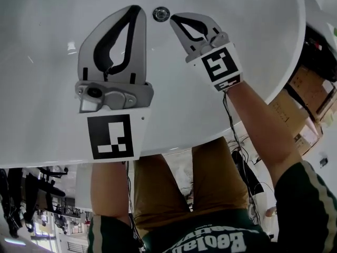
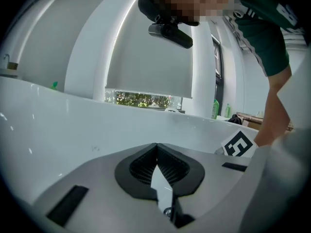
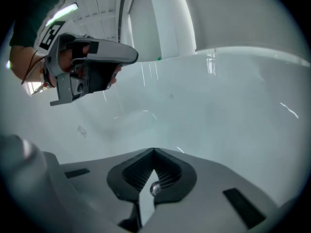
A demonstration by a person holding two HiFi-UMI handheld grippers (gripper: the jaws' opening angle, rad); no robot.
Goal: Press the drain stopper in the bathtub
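The round chrome drain stopper (image 1: 160,13) sits in the white bathtub (image 1: 47,62) floor, at the top middle of the head view. My right gripper (image 1: 172,20) is shut with nothing held, its tips just right of the stopper. Whether they touch it I cannot tell. In the right gripper view the stopper (image 3: 155,189) shows through the gap behind the closed tips of the right gripper (image 3: 154,150). My left gripper (image 1: 138,8) is shut and empty, its tips just left of the stopper. In its own view, the left gripper (image 2: 156,144) faces the tub wall (image 2: 73,130).
Cardboard boxes (image 1: 310,88) and cables (image 1: 239,152) lie outside the tub rim (image 1: 295,62) at the right. The person's legs (image 1: 174,188) stand against the near rim. Green bottles (image 2: 215,108) stand beyond the far tub wall. The left gripper (image 3: 87,67) hangs at the upper left in the right gripper view.
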